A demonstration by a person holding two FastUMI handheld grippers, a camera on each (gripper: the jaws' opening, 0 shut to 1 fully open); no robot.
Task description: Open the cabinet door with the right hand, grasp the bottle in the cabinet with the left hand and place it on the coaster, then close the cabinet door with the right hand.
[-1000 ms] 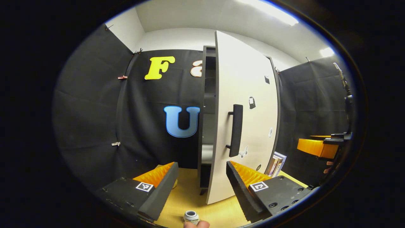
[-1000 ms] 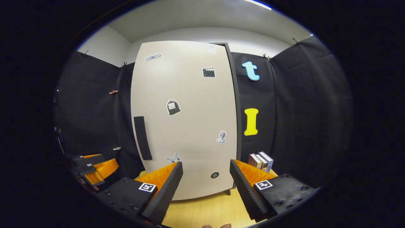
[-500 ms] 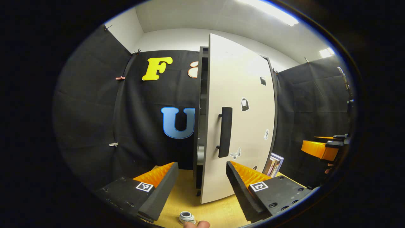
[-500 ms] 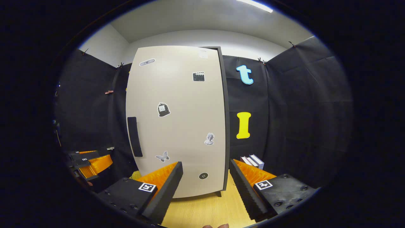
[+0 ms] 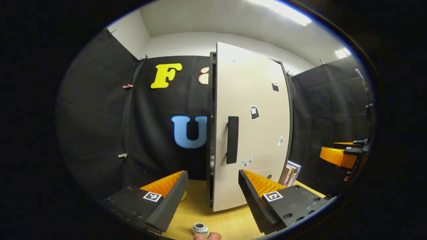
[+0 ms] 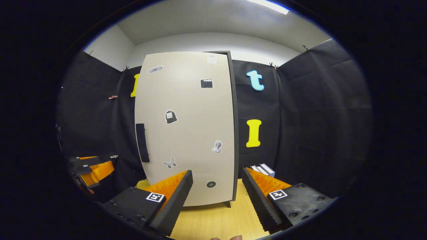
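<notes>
We see even, bright light from ceiling strips [image 5: 283,10] at the upper right — mild glare on the cabinet door [image 5: 248,86], edges bowed by fisheye, everything sharp.

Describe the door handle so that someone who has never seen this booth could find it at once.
Start from the tall pale cabinet door that stands on the wooden table against the black cloth wall. The handle is on the door's left side in the right gripper view, roughly at mid-height. It is a dark upright bar, unlike the small flat stickers scattered over the door.
</notes>
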